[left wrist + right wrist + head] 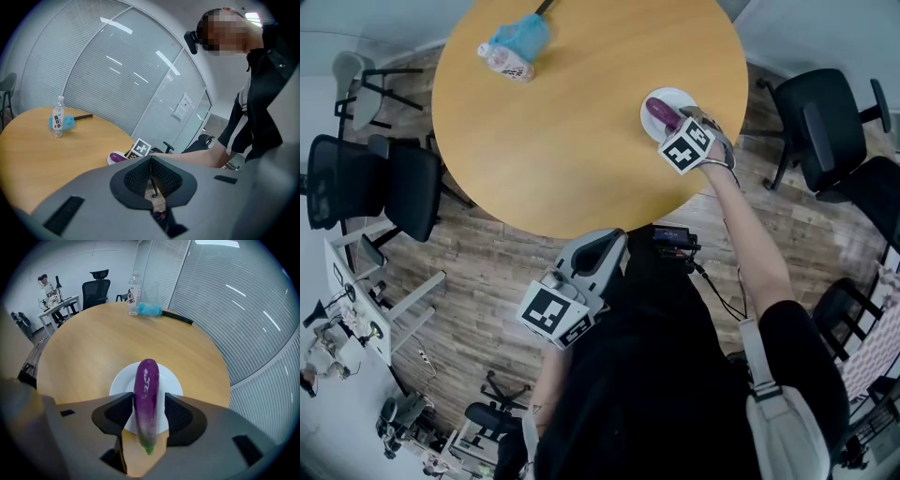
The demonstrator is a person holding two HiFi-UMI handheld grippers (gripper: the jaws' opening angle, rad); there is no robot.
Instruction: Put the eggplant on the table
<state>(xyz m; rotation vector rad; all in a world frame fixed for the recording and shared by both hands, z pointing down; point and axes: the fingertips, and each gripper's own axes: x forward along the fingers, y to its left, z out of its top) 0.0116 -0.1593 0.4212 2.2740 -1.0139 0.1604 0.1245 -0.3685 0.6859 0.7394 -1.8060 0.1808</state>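
The purple eggplant (146, 399) lies on a round white plate (123, 383) near the right edge of the round wooden table (562, 122), its green tip past the plate's near rim. The right gripper (149, 414) straddles it with jaws spread wide and a gap at the right pad. The left gripper (151, 176) is off the table's near edge, its jaws closed together on nothing.

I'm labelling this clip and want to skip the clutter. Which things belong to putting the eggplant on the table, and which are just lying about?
In the job: eggplant, plate, table, right gripper, its jaws open around the eggplant.
Just lying about: bottle, blue duster, office chairs; the shut left gripper is idle.
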